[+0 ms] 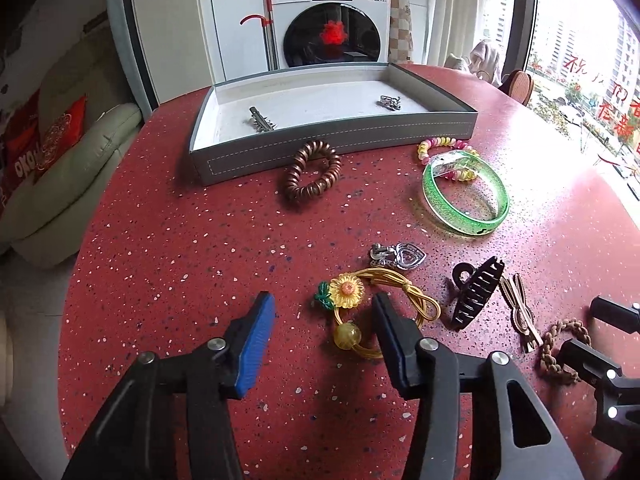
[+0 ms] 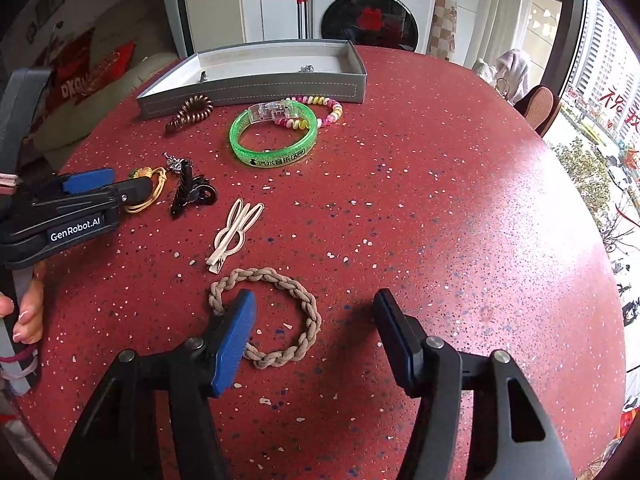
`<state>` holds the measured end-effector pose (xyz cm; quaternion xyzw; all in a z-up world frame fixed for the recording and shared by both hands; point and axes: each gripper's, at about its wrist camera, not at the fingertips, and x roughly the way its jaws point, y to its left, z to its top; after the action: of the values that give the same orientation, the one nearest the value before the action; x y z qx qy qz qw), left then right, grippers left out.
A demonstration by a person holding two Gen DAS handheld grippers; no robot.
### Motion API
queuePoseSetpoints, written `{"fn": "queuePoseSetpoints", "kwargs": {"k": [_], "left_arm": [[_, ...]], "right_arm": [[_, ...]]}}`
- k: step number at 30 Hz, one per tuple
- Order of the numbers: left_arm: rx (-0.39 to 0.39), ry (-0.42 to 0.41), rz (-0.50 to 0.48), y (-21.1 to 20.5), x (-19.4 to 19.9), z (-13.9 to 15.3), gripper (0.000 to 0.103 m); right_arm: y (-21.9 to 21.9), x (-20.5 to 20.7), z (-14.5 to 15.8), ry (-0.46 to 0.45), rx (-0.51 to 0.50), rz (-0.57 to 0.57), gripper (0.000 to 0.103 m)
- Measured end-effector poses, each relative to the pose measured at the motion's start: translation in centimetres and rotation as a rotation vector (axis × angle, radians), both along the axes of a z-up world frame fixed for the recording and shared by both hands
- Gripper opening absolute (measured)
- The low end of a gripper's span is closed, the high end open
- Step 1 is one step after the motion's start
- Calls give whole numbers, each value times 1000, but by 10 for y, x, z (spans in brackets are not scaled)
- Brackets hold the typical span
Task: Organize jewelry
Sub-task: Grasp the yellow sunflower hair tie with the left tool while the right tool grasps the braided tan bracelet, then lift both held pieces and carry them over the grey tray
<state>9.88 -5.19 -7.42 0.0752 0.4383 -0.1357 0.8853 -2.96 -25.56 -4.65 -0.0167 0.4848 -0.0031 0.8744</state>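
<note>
A grey tray (image 1: pixel 332 142) (image 2: pixel 256 90) at the table's far side holds a metal clip (image 1: pixel 261 121) and a silver piece (image 1: pixel 390 102). My left gripper (image 1: pixel 324 312) is open over a yellow sunflower hair tie (image 1: pixel 348 292); its right finger covers part of the cord. It also shows in the right wrist view (image 2: pixel 120 186). My right gripper (image 2: pixel 316 312) is open over a beige braided bracelet (image 2: pixel 280 316), its left finger on the braid. The braid also shows in the left wrist view (image 1: pixel 560 344). My right gripper (image 1: pixel 592 332) shows at that view's right edge.
On the red speckled table (image 2: pixel 440 220) lie a brown spiral tie (image 1: pixel 312 176), a green bangle (image 2: pixel 274 140), a pink-yellow spiral tie (image 2: pixel 324 114), a silver heart piece (image 1: pixel 402 256), a black claw clip (image 2: pixel 190 192) and a beige rabbit clip (image 2: pixel 234 236).
</note>
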Motion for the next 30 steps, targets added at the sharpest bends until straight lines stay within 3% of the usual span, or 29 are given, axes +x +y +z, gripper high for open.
{"fn": "queuePoseSetpoints", "kwargs": {"k": [1, 2, 3, 4, 6, 14, 30], "left_arm": [[-6, 3, -12, -1, 0, 1, 47], [-8, 5, -21, -3, -1, 1, 45], [-3, 3, -24, -4, -1, 1, 45], [-1, 2, -28, -4, -2, 2, 44], [-21, 10, -32, -3, -4, 2, 44], [-120, 17, 0, 16, -8, 16, 44], [-179, -55, 35, 36, -18, 53, 44]], "right_arm": [[0, -1, 1, 1, 6, 7, 54], [2, -1, 1, 2, 1, 11, 44], [3, -1, 2, 4, 7, 17, 34], [4, -1, 2, 6, 3, 17, 31], [4, -1, 3, 6, 23, 21, 7], [-7, -2, 10, -29, 92, -20, 7], [-18, 11, 38, -111, 194, -50, 7]]}}
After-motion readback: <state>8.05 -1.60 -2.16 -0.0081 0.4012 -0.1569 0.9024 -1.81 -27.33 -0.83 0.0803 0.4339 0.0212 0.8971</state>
